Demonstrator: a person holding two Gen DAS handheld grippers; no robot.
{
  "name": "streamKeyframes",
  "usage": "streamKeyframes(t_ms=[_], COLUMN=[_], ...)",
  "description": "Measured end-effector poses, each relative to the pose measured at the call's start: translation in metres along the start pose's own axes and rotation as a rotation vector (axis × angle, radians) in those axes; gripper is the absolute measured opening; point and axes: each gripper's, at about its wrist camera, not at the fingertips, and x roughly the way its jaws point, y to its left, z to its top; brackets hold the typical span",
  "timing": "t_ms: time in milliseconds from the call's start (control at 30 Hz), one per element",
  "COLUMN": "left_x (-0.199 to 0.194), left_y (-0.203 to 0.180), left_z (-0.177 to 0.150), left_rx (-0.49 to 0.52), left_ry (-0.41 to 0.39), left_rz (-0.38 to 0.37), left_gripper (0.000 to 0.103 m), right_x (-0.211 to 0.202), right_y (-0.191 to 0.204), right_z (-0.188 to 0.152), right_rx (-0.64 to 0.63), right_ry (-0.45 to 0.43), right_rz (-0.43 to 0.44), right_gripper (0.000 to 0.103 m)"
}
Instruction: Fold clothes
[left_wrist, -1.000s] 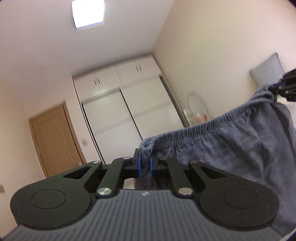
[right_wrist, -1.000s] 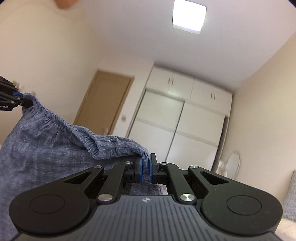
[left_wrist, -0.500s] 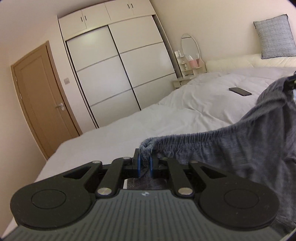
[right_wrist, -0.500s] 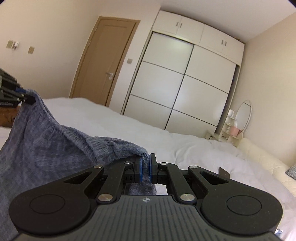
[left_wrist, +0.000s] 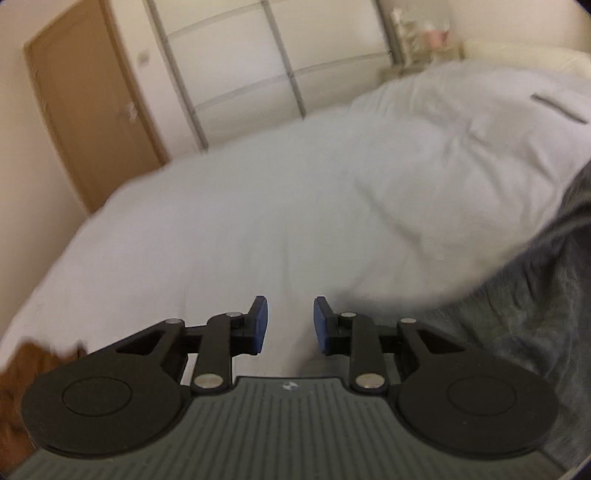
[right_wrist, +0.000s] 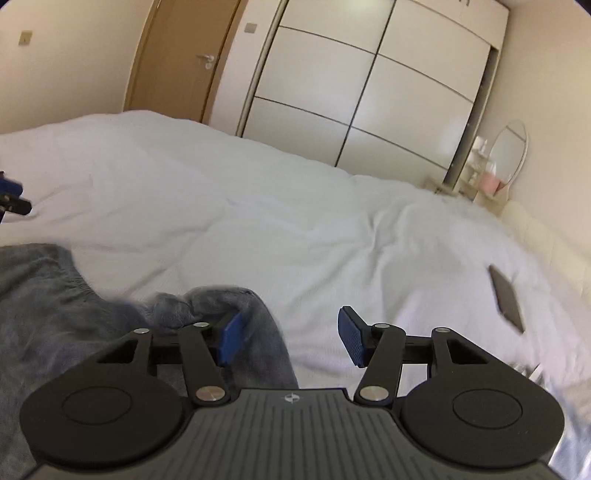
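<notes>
A grey garment with an elastic waistband lies on the white bed. In the left wrist view the garment (left_wrist: 535, 295) spreads along the right side, apart from my left gripper (left_wrist: 290, 325), which is open over bare sheet with nothing between its blue pads. In the right wrist view the garment (right_wrist: 55, 306) fills the lower left, and a bunched waistband corner (right_wrist: 218, 299) rests against the left finger of my right gripper (right_wrist: 291, 338). That gripper is open wide and holds nothing. A tip of the left gripper (right_wrist: 11, 195) shows at the left edge.
The white bed (right_wrist: 258, 221) fills most of both views. A dark phone (right_wrist: 508, 299) lies on it to the right. A brown thing (left_wrist: 22, 373) sits at the lower left. Wardrobe (right_wrist: 362, 81), door (right_wrist: 173, 59) and a small mirror table (right_wrist: 506, 158) stand behind.
Both grippers held the waistband corners up in the air, then came down toward the bed and opened. The garment has dropped out of both and now lies on the sheet.
</notes>
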Motion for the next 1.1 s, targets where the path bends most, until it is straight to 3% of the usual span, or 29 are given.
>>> streamKeyframes(t_ms=[100,300,467,633,667,700,733,767,800,833,900,933,1033,1100], left_x=[-0.019,-0.076,-0.134,-0.156,-0.157,-0.157,-0.157,-0.157,-0.157,-0.158,-0.160,-0.162,-0.170,-0.174], left_y=[0.023,0.053,0.077,0.071,0.067,0.062,0.058,0.055,0.052,0.049,0.041,0.037,0.032,0.039], left_z=[-0.032,-0.088,-0.128,-0.157,-0.161,-0.164,-0.166,-0.165,-0.164,-0.163,-0.159,-0.157,-0.149,-0.146], left_rx=[-0.047,-0.110,-0.183,-0.180,-0.179,-0.176,-0.174,-0.171,-0.167,-0.158,-0.124,-0.098,-0.034,-0.059], left_ry=[0.018,0.078,0.094,0.137,0.145,0.149,0.151,0.151,0.152,0.152,0.152,0.150,0.132,0.123], left_rz=[-0.022,-0.127,-0.266,-0.337,-0.343,-0.340,-0.337,-0.335,-0.333,-0.335,-0.336,-0.333,-0.286,-0.275], left_gripper=[0.040,0.040,0.045,0.050,0.049,0.046,0.045,0.039,0.033,0.028,0.004,0.000,0.000,0.000], right_x=[-0.014,-0.072,-0.123,-0.131,-0.129,-0.127,-0.126,-0.125,-0.125,-0.125,-0.132,-0.139,-0.162,-0.169], right_y=[-0.007,-0.021,-0.035,-0.050,-0.055,-0.058,-0.059,-0.059,-0.058,-0.058,-0.055,-0.055,-0.059,-0.064], right_z=[-0.028,-0.078,-0.110,-0.142,-0.146,-0.149,-0.149,-0.148,-0.147,-0.144,-0.136,-0.131,-0.117,-0.112], right_rx=[0.027,0.132,0.187,0.300,0.359,0.411,0.436,0.443,0.451,0.446,0.392,0.349,0.222,0.190], right_ry=[0.024,0.101,0.145,0.219,0.224,0.228,0.229,0.230,0.230,0.232,0.230,0.223,0.189,0.185], right_rz=[-0.003,0.030,0.061,0.103,0.124,0.142,0.153,0.161,0.169,0.176,0.150,0.110,-0.056,-0.104], right_gripper=[0.057,0.063,0.067,0.065,0.061,0.050,0.044,0.032,0.013,0.007,0.005,0.005,0.004,0.003])
